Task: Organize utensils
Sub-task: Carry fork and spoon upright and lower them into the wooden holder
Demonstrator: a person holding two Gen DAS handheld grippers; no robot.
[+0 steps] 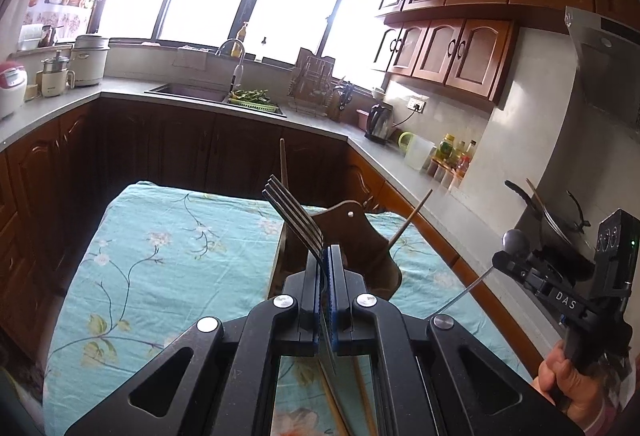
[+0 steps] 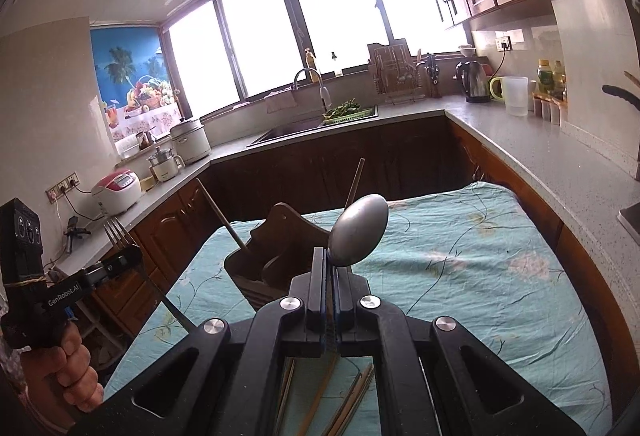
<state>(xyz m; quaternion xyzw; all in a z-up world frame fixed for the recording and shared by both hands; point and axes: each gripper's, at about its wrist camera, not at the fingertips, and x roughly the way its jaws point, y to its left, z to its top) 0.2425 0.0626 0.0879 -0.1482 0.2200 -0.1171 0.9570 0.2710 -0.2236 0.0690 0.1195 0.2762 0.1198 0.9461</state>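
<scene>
Fork (image 1: 294,218) and spoon (image 2: 359,232) aloft — open tablecloth (image 2: 460,276) perhaps rightward

Metal fork (image 1: 294,220) and spoon (image 2: 360,230) aloft, tilted; chopsticks (image 2: 352,400) loose beside wooden holder (image 2: 276,260).

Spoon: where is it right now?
The spoon is clamped in the right tool, bowl up at centre of the right wrist view, just right of the wooden utensil holder on the floral cloth.

White letters "DAS" stand on the black body of the right tool (image 1: 505,263), seen from the left wrist. "GenRobot.AI" stands in white on the black left tool (image 2: 120,263), seen from the right wrist.
</scene>
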